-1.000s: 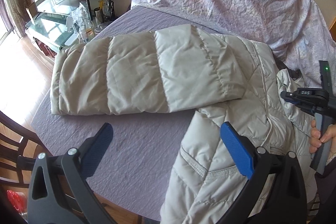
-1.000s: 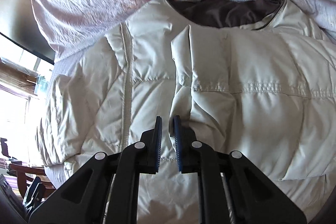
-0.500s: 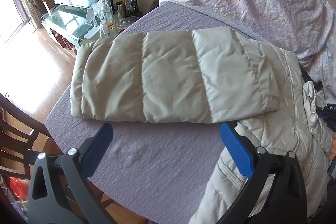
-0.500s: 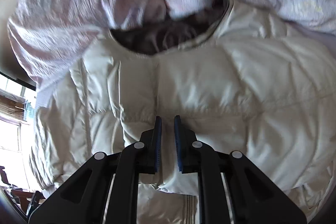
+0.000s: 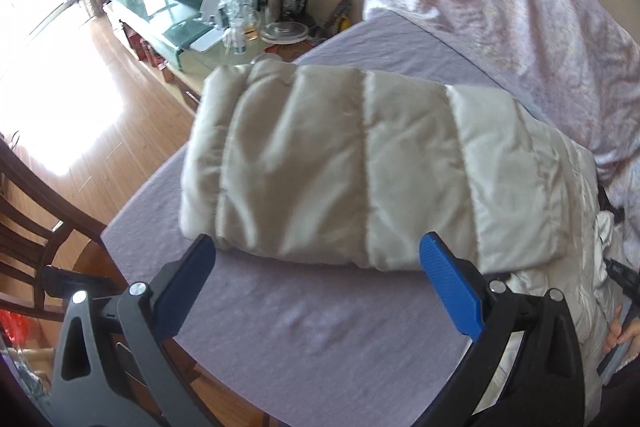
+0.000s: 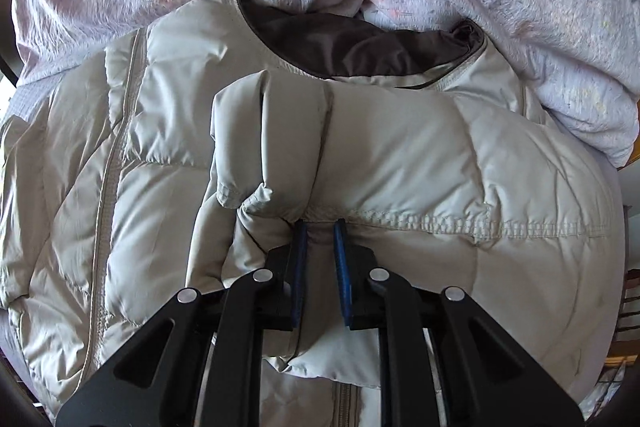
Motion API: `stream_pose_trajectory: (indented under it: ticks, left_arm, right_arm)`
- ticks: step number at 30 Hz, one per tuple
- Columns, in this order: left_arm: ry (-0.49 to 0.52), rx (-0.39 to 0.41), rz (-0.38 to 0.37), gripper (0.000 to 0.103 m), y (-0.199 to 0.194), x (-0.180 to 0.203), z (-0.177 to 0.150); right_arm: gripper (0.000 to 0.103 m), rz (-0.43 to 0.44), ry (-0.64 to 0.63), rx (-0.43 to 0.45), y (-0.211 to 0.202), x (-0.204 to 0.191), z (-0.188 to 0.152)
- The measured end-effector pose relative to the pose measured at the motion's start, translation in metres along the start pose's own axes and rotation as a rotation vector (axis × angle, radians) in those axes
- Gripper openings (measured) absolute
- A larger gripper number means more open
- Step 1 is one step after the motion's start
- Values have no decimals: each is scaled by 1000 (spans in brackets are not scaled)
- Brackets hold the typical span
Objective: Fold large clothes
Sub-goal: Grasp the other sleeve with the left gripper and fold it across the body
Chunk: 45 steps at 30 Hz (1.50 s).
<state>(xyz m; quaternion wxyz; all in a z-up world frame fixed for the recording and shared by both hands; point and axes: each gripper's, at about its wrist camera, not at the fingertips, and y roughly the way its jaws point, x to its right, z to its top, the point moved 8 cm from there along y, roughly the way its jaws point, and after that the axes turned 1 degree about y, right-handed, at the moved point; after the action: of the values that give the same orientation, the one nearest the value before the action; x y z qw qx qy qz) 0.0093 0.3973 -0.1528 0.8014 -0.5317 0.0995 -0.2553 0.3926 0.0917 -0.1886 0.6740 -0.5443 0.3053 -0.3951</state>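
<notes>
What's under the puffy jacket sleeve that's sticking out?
Under the sleeve lies the purple sheet, which shows around it and in front. Just how the sheet looks directly beneath is covered. The rest of the jacket lies on the same sheet, against the flowery quilt.

Both tools share one build. The left gripper (image 5: 316, 259) has two broad black arms with triangular cut-outs, round silver rivets at the joints, and flat blue ribbed pads (image 5: 450, 291) on the fingers. The right gripper (image 6: 320, 227) has the same black arms, four silver rivets across the near part, and narrow blue pads (image 6: 342, 279) seen edge-on. A hand (image 5: 622, 339) shows at the right edge of the left view.
</notes>
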Motion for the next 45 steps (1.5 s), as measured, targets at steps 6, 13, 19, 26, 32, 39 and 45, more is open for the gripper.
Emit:
stream_pose_trajectory:
  ticks: [6, 13, 19, 26, 32, 39, 45]
  left_arm:
    - [-98, -34, 20, 101, 16, -43, 15]
    - [-201, -59, -30, 101, 31, -66, 18]
    - [-256, -78, -92, 100, 42, -64, 18]
    - [-280, -64, -89, 89, 41, -61, 20]
    - [-310, -33, -71, 56, 39, -62, 24]
    - [-304, 0, -97, 15, 32, -48, 30]
    - [-241, 73, -129, 12, 5, -19, 52]
  right_arm:
    - [16, 4, 52, 18, -2, 6, 1]
    - [16, 0, 67, 26, -3, 1, -1]
    - [18, 20, 109, 31, -8, 9, -2]
    - [41, 15, 122, 42, -16, 30, 1]
    - [53, 26, 132, 50, -18, 44, 0]
    - [64, 49, 141, 54, -20, 58, -4]
    - [73, 74, 143, 63, -28, 66, -13]
